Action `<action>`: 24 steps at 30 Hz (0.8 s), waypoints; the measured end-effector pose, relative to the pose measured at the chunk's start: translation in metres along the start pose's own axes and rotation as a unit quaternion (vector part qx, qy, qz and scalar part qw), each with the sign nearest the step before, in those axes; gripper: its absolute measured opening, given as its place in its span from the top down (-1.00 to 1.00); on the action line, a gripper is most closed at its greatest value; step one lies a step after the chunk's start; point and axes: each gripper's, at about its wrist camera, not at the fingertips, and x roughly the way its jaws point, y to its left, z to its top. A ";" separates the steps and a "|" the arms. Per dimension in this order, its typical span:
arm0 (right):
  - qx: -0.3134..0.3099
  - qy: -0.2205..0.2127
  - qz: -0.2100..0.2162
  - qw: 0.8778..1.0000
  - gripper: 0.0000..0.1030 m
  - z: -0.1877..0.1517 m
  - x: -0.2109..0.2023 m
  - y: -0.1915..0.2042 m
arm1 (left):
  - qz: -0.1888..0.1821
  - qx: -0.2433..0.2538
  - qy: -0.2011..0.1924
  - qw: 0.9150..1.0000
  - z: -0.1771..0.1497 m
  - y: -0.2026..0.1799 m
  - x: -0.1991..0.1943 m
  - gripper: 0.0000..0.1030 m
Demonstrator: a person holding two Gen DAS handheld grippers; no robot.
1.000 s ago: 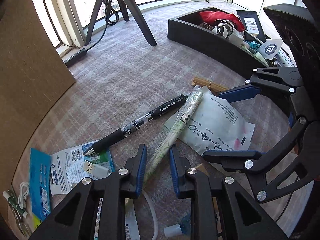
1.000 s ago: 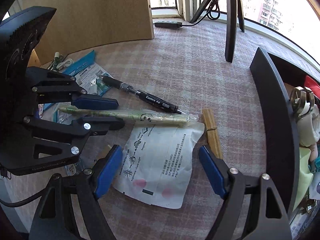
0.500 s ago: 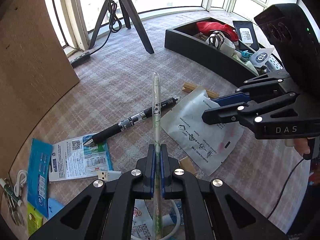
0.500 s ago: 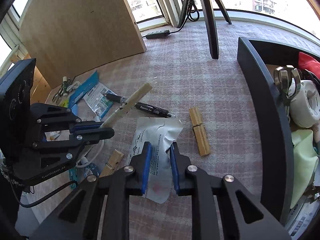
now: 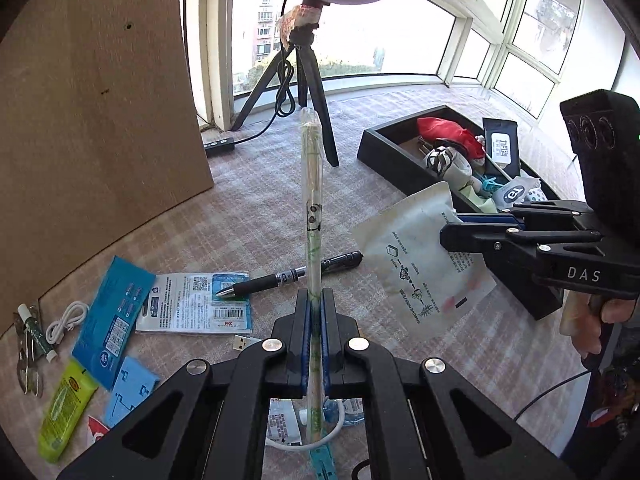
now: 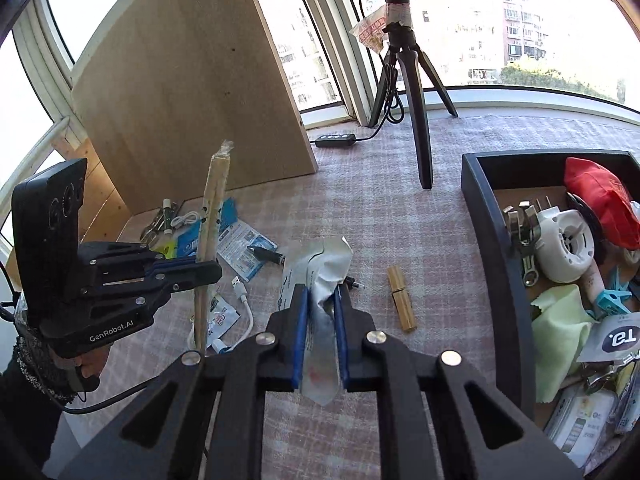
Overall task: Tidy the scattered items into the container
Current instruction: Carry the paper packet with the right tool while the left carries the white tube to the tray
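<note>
My left gripper [image 5: 315, 300] is shut on a long pair of wrapped chopsticks [image 5: 312, 200], which stick up and forward above the checked cloth. In the right wrist view the same chopsticks [image 6: 214, 200] stand tilted at the left. My right gripper [image 6: 322, 292] has its jaws closing on a crumpled white pouch [image 6: 324, 264], pressed between the blue pads and lifted off the cloth. The pouch [image 5: 416, 264] hangs from that gripper in the left wrist view. The black tray [image 6: 508, 280] sits to the right, holding several items.
On the cloth lie a black pen [image 5: 280, 280], a wooden clothespin [image 6: 401, 304], blue packets [image 5: 116, 320], a green tube [image 5: 64, 412] and a white cable [image 5: 68, 316]. A ring-light tripod [image 5: 308, 80] stands at the back and a wooden board [image 5: 100, 120] at the left.
Both grippers closed, the left on the chopsticks and the right on the white pouch. Both then rose and tilted, lifting the items off the cloth.
</note>
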 end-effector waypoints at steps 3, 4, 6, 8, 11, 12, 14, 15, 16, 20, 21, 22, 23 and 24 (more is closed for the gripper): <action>0.011 -0.026 -0.001 1.000 0.75 0.007 -0.019 -0.005 | -0.007 -0.009 -0.027 1.000 0.008 -0.004 -0.013 0.93; 0.014 -0.035 -0.004 0.999 0.75 0.009 -0.027 -0.008 | -0.006 -0.011 -0.033 0.999 0.011 -0.006 -0.016 0.93; 0.019 -0.053 -0.010 0.998 0.75 0.012 -0.043 -0.014 | -0.011 -0.014 -0.044 0.999 0.017 -0.011 -0.021 0.93; 0.027 -0.072 -0.016 0.997 0.75 0.015 -0.062 -0.022 | -0.017 -0.014 -0.057 0.998 0.023 -0.019 -0.025 0.93; 0.041 -0.097 -0.028 0.994 0.75 0.015 -0.087 -0.035 | -0.035 -0.013 -0.066 0.997 0.033 -0.035 -0.029 0.93; 0.046 -0.107 -0.035 0.993 0.75 0.014 -0.097 -0.041 | -0.041 -0.009 -0.070 0.997 0.036 -0.042 -0.030 0.93; 0.059 -0.124 -0.049 0.989 0.75 0.011 -0.116 -0.055 | -0.057 -0.002 -0.079 0.995 0.042 -0.059 -0.032 0.93; 0.068 -0.134 -0.059 0.987 0.75 0.008 -0.127 -0.064 | -0.068 0.001 -0.082 0.994 0.046 -0.069 -0.032 0.93; 0.077 -0.143 -0.069 0.984 0.75 0.005 -0.138 -0.074 | -0.077 0.004 -0.084 0.993 0.049 -0.078 -0.031 0.93; 0.108 -0.163 -0.107 0.975 0.75 -0.006 -0.172 -0.111 | -0.115 0.011 -0.085 0.990 0.063 -0.116 -0.021 0.93; 0.116 -0.167 -0.116 0.972 0.75 -0.009 -0.179 -0.120 | -0.126 0.010 -0.083 0.988 0.066 -0.126 -0.017 0.93; 0.125 -0.172 -0.122 0.969 0.75 -0.012 -0.187 -0.129 | -0.141 0.008 -0.080 0.987 0.069 -0.135 -0.013 0.93; 0.135 -0.177 -0.129 0.966 0.75 -0.016 -0.194 -0.137 | -0.155 0.003 -0.078 0.985 0.072 -0.145 -0.009 0.93; 0.143 -0.182 -0.135 0.963 0.75 -0.020 -0.201 -0.145 | -0.166 0.003 -0.074 0.983 0.075 -0.155 -0.004 0.93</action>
